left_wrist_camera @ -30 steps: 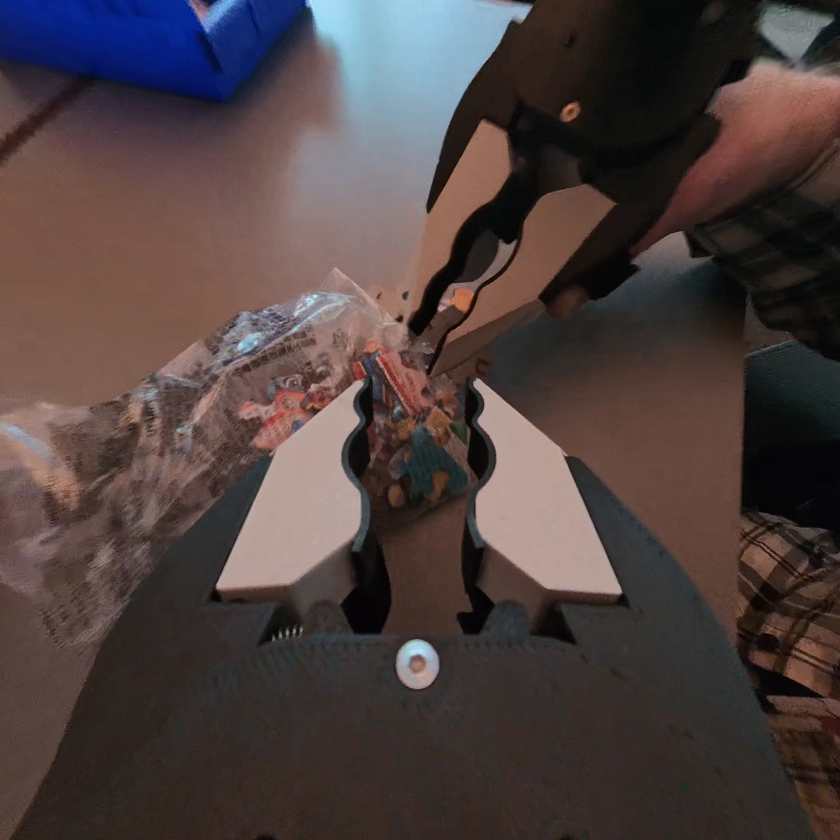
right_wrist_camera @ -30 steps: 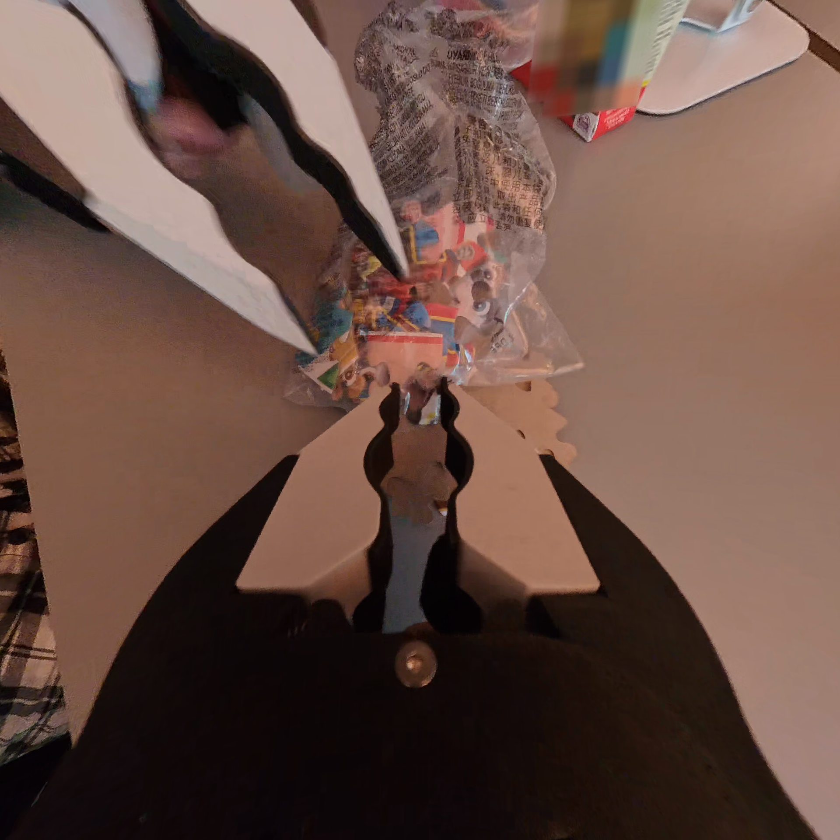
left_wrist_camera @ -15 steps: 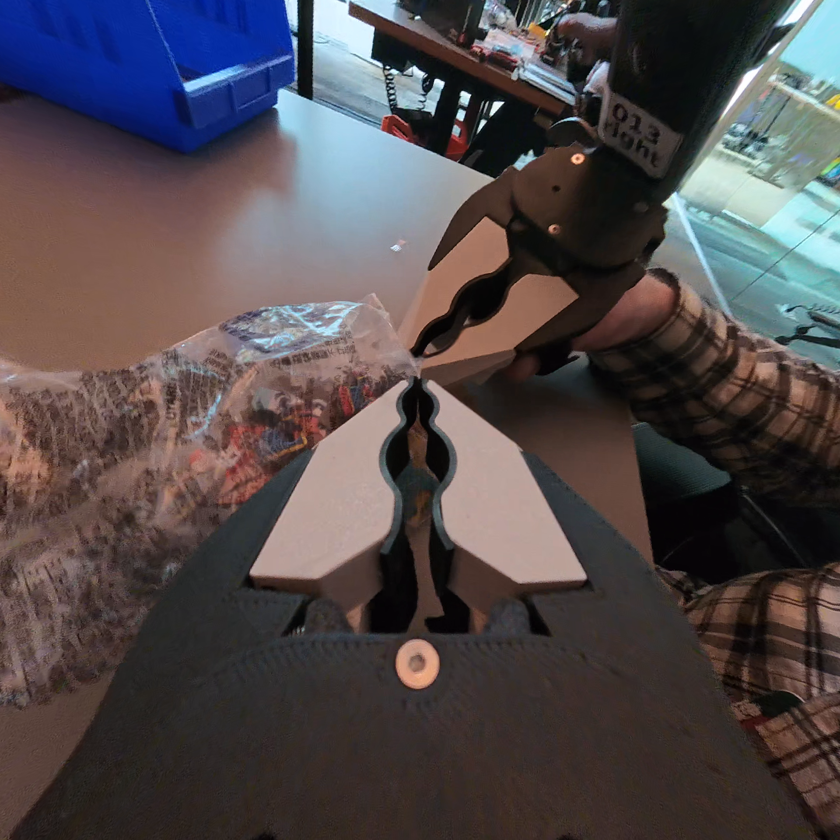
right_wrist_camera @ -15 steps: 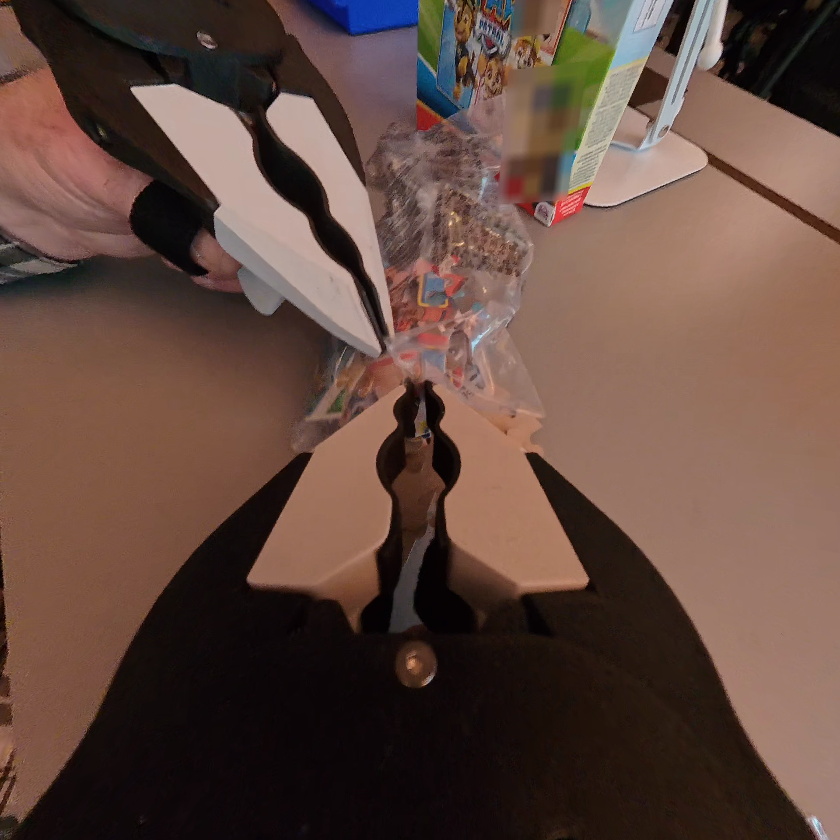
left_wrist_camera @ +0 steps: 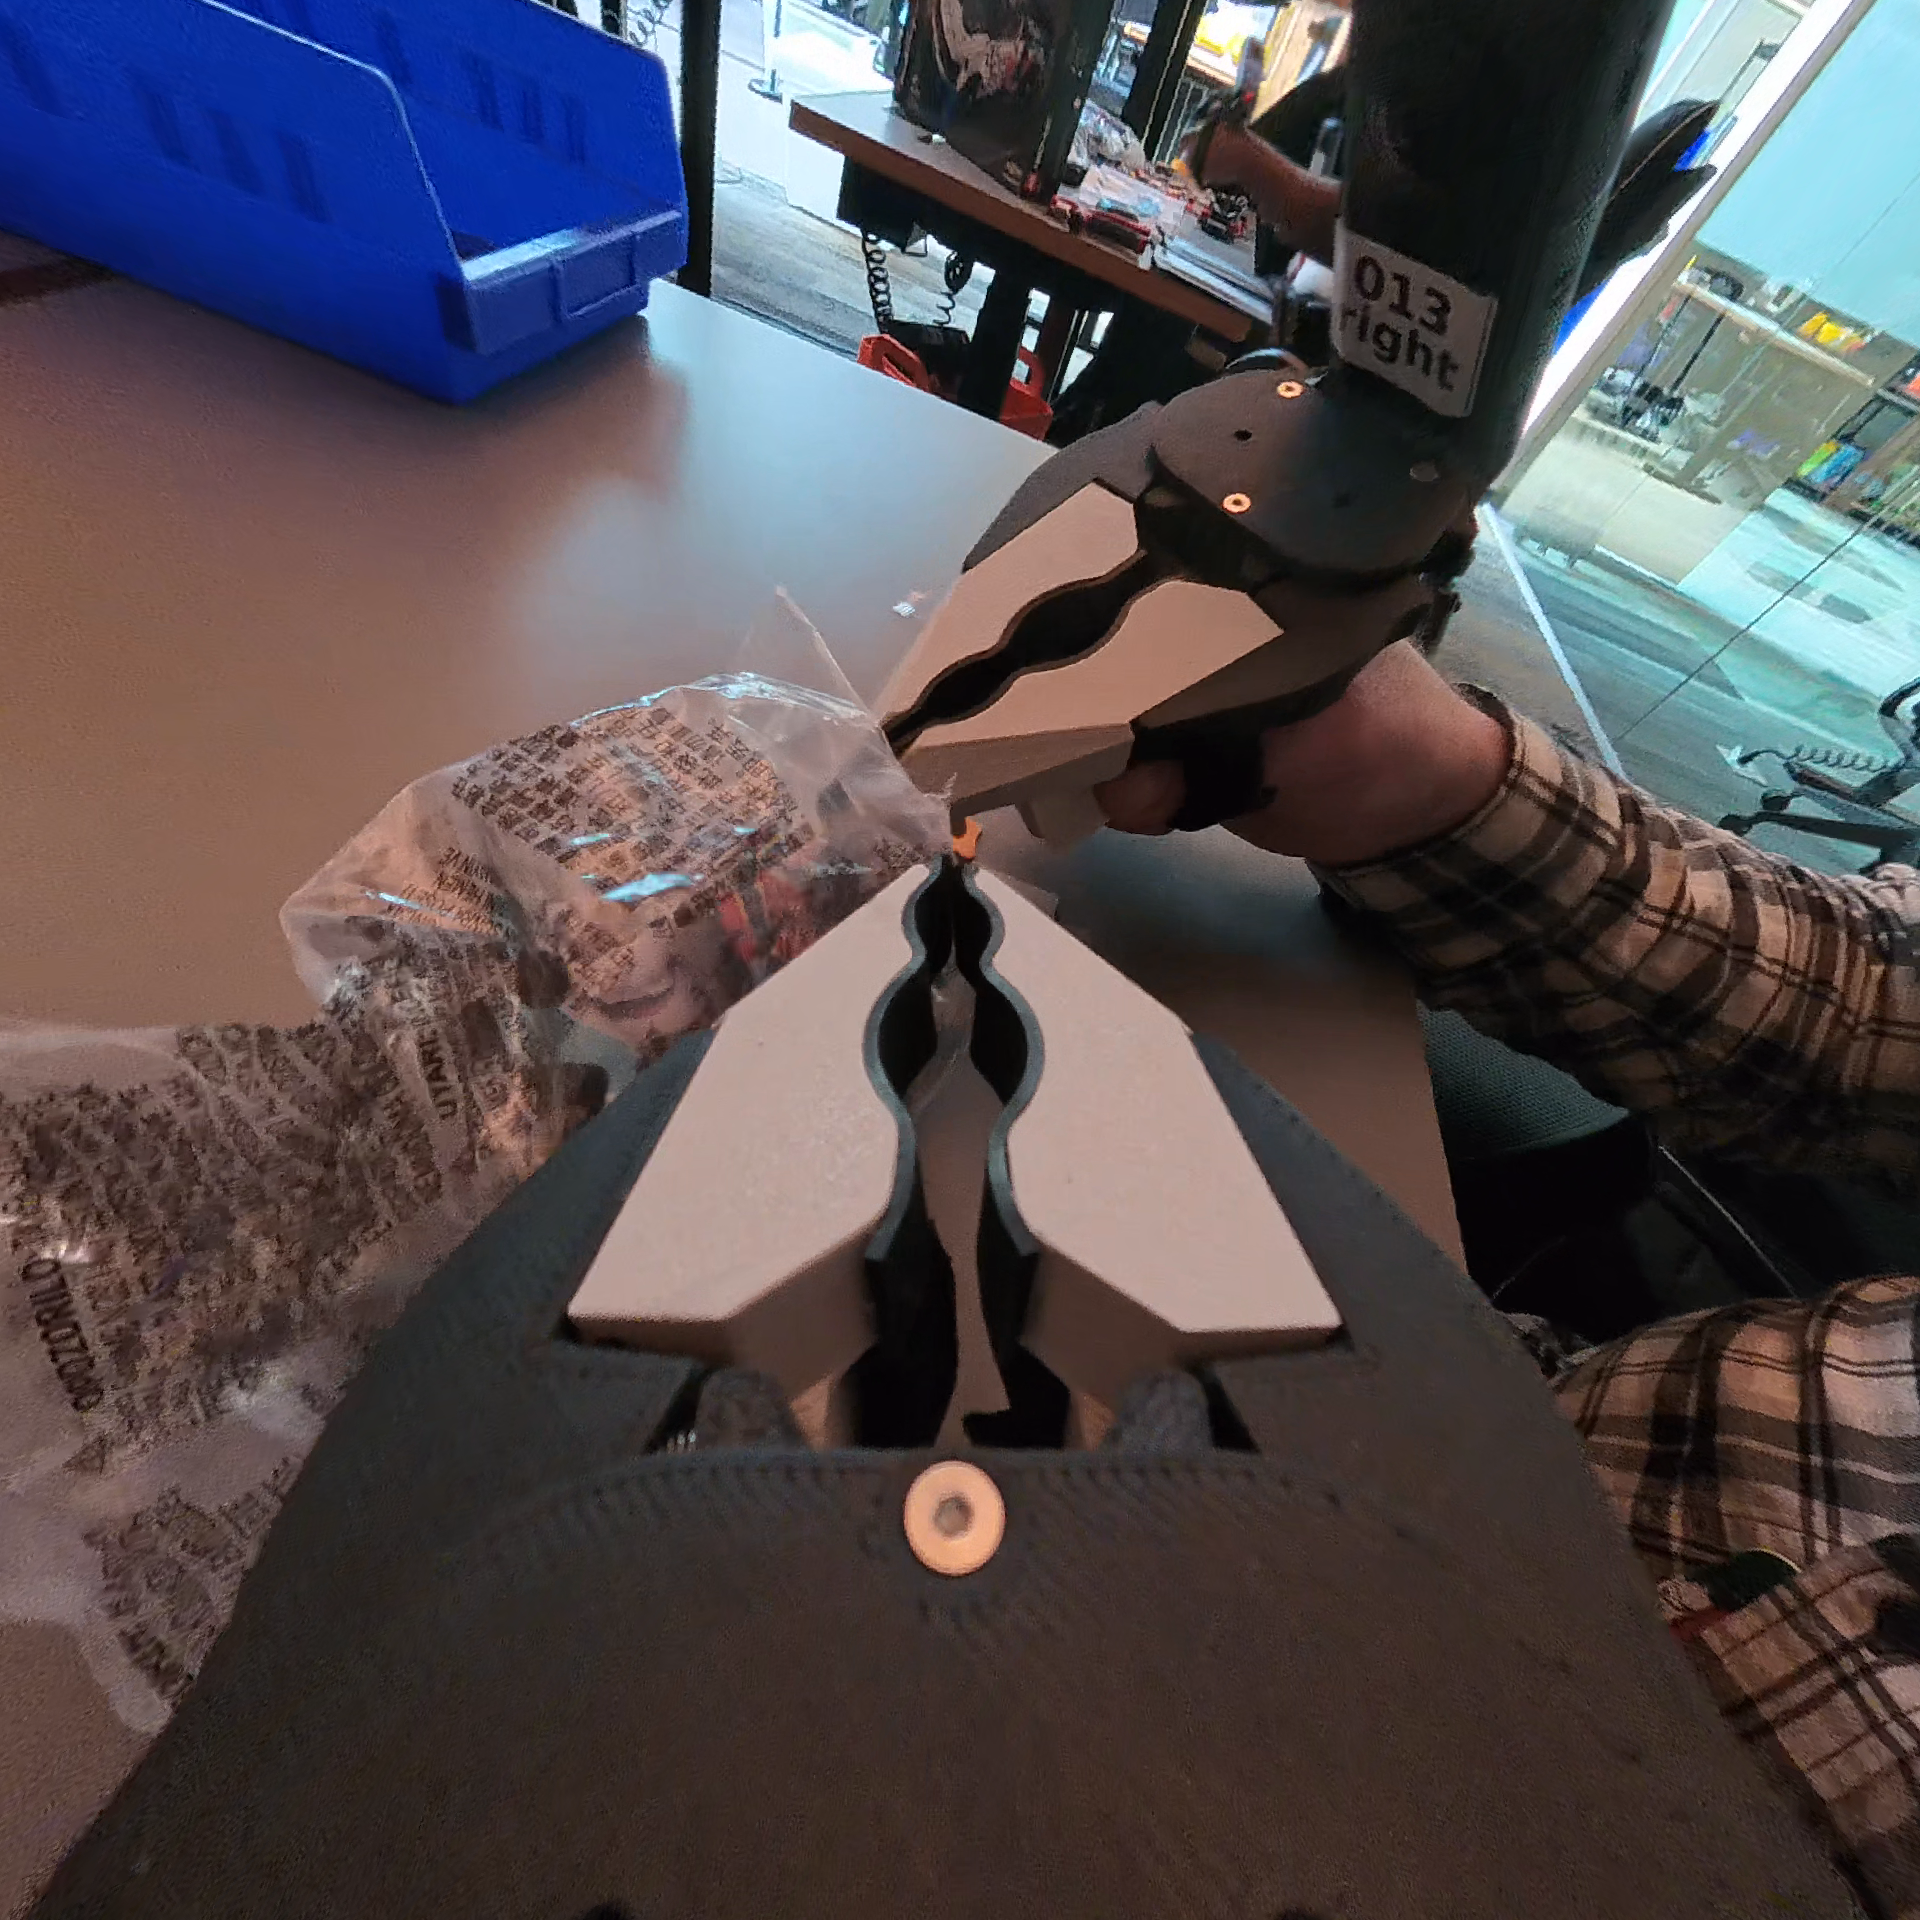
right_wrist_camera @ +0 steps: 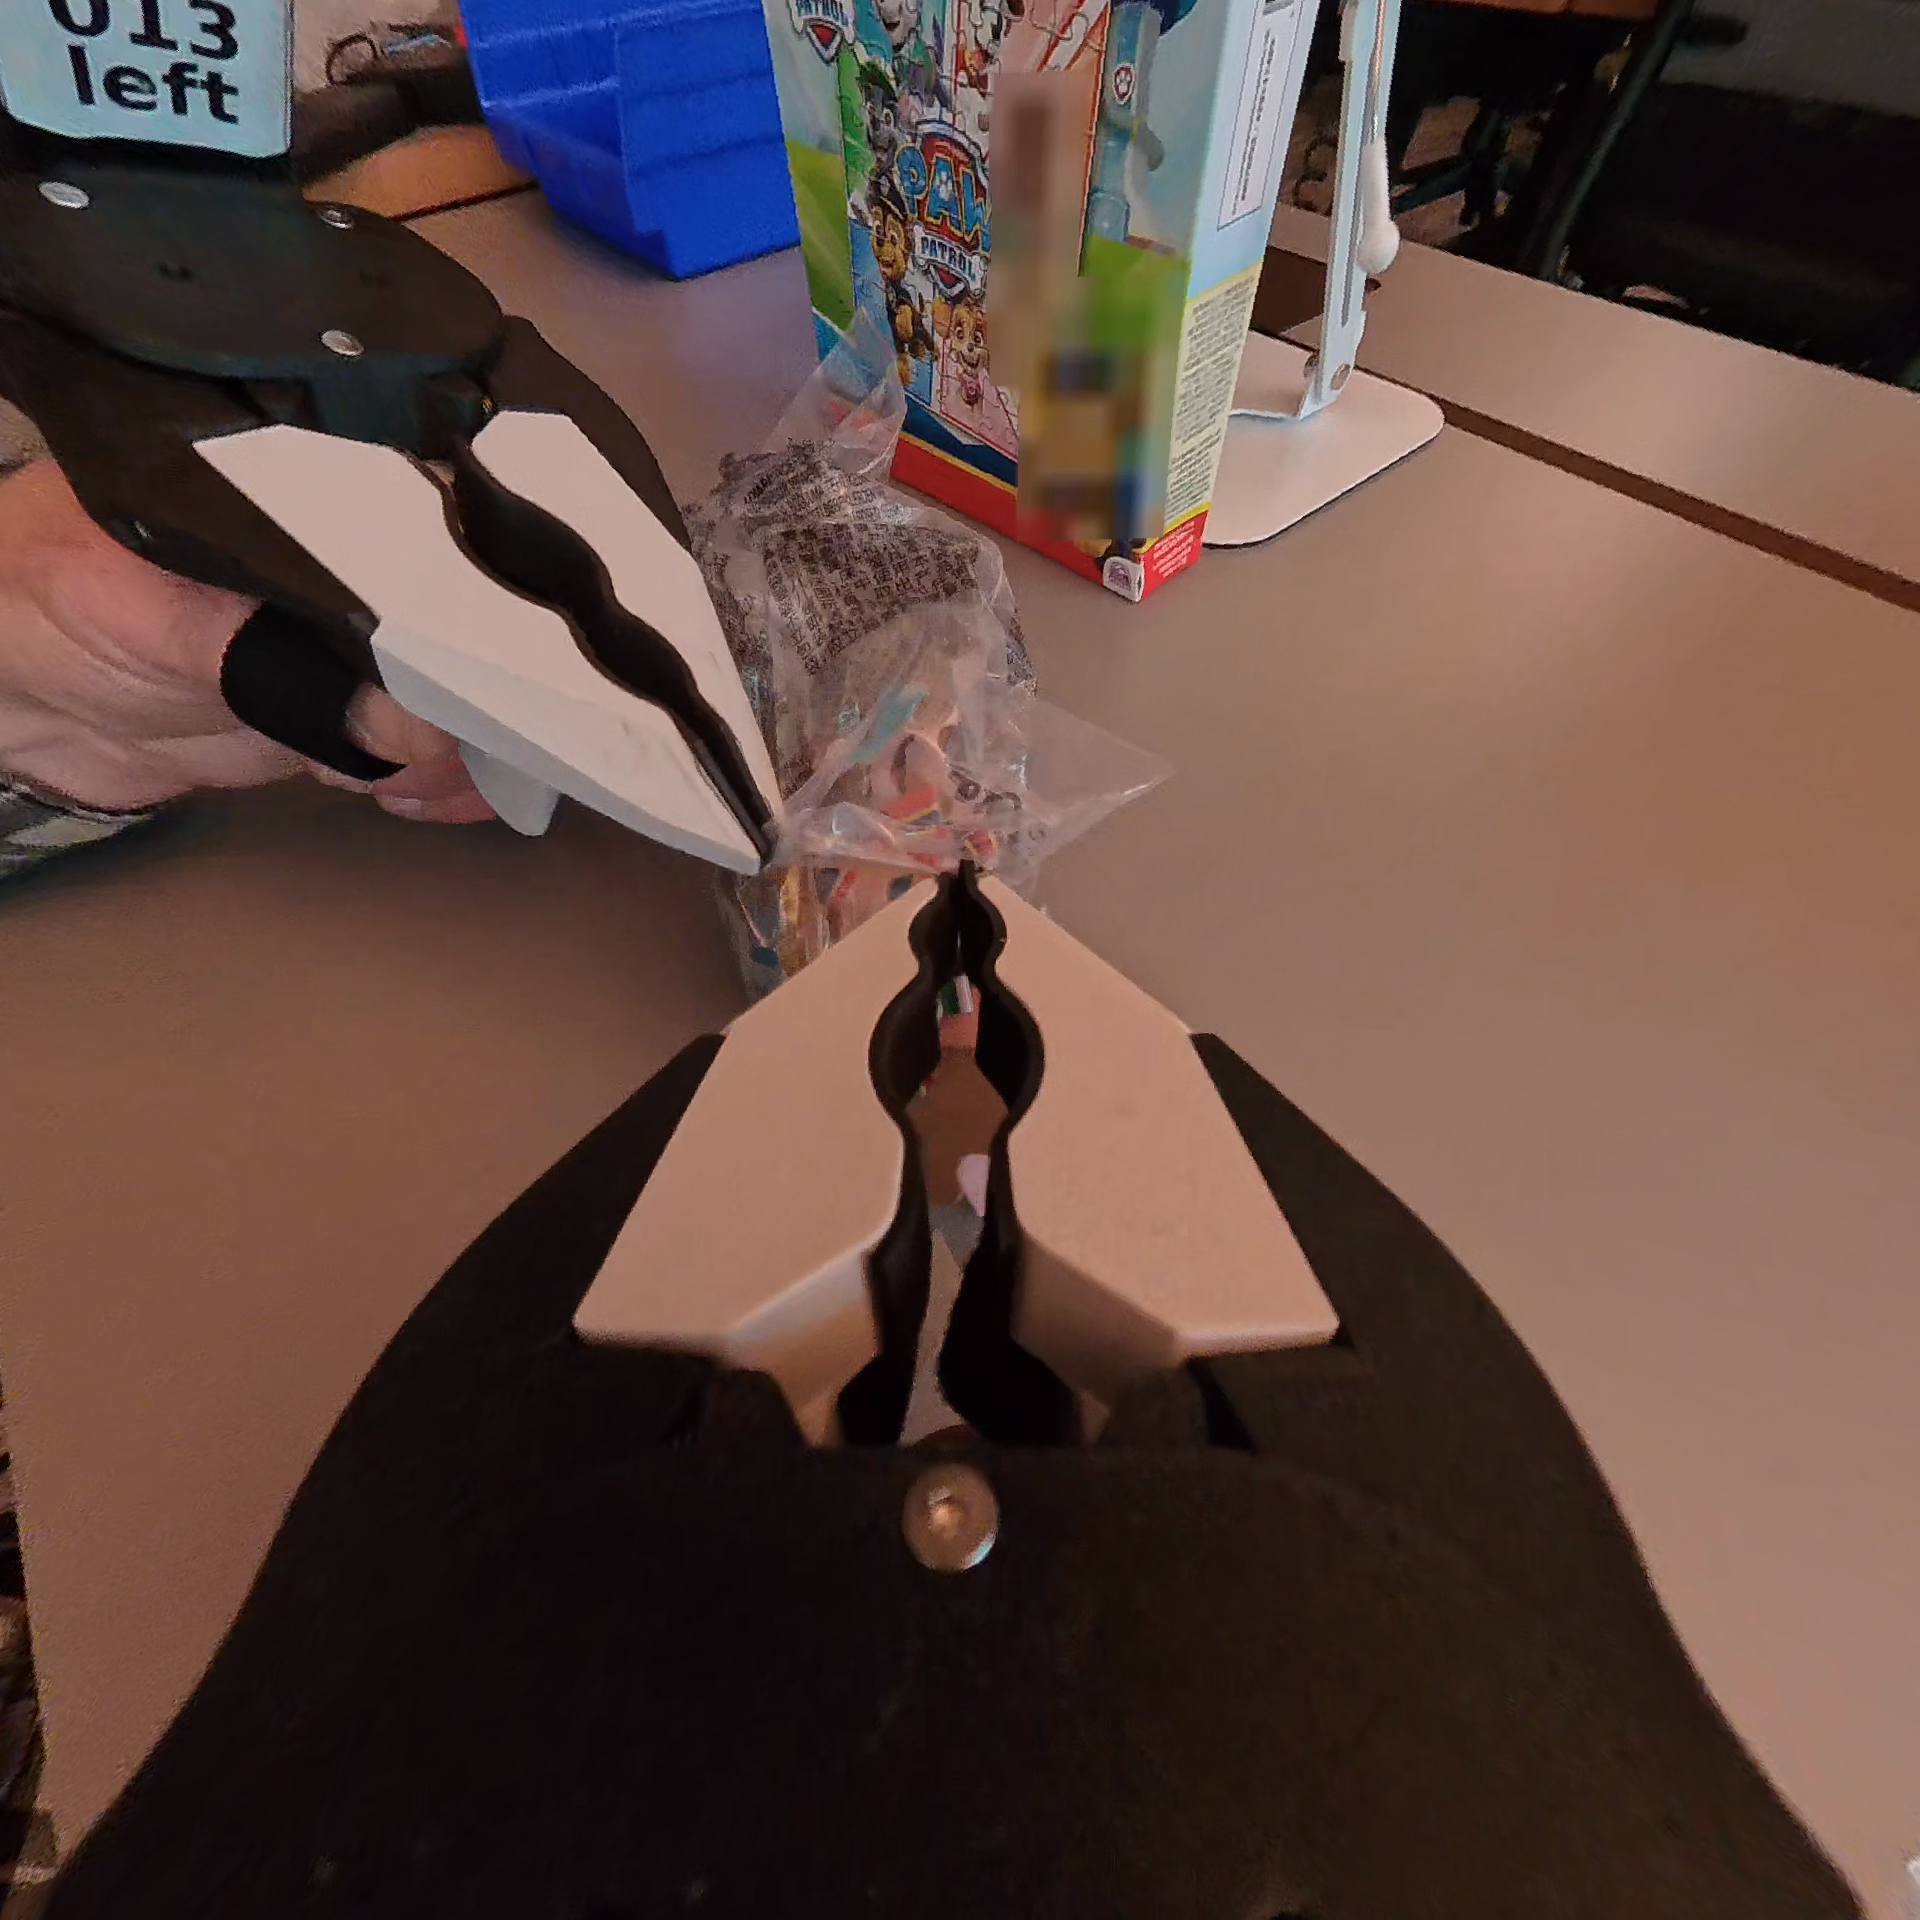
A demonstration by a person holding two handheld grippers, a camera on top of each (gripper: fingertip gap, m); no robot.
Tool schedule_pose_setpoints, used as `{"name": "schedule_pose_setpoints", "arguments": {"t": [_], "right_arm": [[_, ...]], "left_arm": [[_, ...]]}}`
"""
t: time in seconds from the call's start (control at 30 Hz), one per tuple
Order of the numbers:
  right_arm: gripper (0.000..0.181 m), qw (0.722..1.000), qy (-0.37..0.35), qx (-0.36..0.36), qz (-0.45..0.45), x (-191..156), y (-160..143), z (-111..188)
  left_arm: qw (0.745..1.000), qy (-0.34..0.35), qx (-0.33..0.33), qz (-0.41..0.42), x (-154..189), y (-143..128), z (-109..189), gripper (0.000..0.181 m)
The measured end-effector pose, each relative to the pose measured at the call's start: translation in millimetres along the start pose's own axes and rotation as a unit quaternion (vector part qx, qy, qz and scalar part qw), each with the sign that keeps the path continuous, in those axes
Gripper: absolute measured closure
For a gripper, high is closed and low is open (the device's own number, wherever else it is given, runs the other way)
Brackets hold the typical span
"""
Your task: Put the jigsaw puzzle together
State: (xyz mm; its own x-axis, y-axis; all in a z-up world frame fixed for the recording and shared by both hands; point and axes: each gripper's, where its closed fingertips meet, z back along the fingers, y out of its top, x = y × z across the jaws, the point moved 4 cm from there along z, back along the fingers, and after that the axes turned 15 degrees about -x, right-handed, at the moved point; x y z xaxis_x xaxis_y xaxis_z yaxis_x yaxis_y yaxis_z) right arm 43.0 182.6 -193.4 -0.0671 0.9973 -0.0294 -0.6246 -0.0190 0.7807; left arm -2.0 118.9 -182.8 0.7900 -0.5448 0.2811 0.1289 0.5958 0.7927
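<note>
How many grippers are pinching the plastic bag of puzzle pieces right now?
2. The left gripper and the right gripper are each shut on an edge of the plastic bag, close together.

Crinkled, glossy clear plastic bag (left_wrist_camera: pixel 582 831); smooth matt table (right_wrist_camera: pixel 1455 831); glossy cardboard box (right_wrist_camera: pixel 1039 260).

Each camera rides its gripper, looking along the fingers, close above the desk (left_wrist_camera: pixel 312 540); the views face each other, sharing the bag (left_wrist_camera: pixel 582 831) (right_wrist_camera: pixel 883 644).

2 tongs (left_wrist_camera: pixel 951 873) (right_wrist_camera: pixel 961 883), 1 bag (left_wrist_camera: pixel 623 831), 1 puzzle box (right_wrist_camera: pixel 1039 260), 1 blue bin (left_wrist_camera: pixel 312 177).
</note>
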Motion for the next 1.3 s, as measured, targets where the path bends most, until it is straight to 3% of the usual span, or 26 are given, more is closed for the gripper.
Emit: {"name": "schedule_pose_setpoints", "arguments": {"t": [0.3,0.43,0.47,0.57,0.6,0.67,0.8,0.9,1.0,1.3], "right_arm": [[0.181,0.999,-0.047,0.006,0.009,4.8,7.3,-5.7],[0.181,0.997,0.029,0.054,0.045,-7.5,15.1,15.8],[0.181,0.996,0.05,0.064,0.047,-11.1,16.6,20.1],[0.181,0.997,0.057,0.025,0.054,-13.2,10.6,14.3],[0.179,0.997,0.062,0.023,0.05,-12.5,10.1,14.3],[0.152,0.997,0.062,0.021,0.035,-7.0,7.9,16.9],[0.146,0.998,0.04,-0.009,0.051,-5.5,1.7,7.5],[0.151,0.997,0.009,-0.023,0.074,-5.7,5.2,-9.2],[0.181,0.997,0.009,0.003,0.071,-1.8,14.7,-13.9],[0.181,0.999,-0.025,-0.019,-0.02,28.1,14.5,-23.0]], "left_arm": [[0.999,0.033,0.002,-0.029,3.7,1.4,-2.6,0.181],[0.998,0.032,0.046,0.013,-14.0,5.1,21.2,0.181],[0.998,-0.001,0.053,0.023,-12.7,5.6,24.3,0.181],[0.999,0.002,0.032,0.001,-11.6,2.4,24.1,0.181],[0.999,-0.003,0.036,0.008,-12.0,2.0,24.4,0.181],[0.999,0.001,0.044,0.019,-17.6,-0.8,27.6,0.181],[0.998,-0.03,0.058,0.02,-14.9,1.6,31.7,0.181],[0.997,-0.057,0.055,0.017,-9.1,2.4,25.5,0.181],[0.996,-0.072,0.057,0.02,-9.0,3.0,24.3,0.181],[0.999,-0.017,0.002,-0.04,-5.5,-0.3,9.7,0.181]]}}
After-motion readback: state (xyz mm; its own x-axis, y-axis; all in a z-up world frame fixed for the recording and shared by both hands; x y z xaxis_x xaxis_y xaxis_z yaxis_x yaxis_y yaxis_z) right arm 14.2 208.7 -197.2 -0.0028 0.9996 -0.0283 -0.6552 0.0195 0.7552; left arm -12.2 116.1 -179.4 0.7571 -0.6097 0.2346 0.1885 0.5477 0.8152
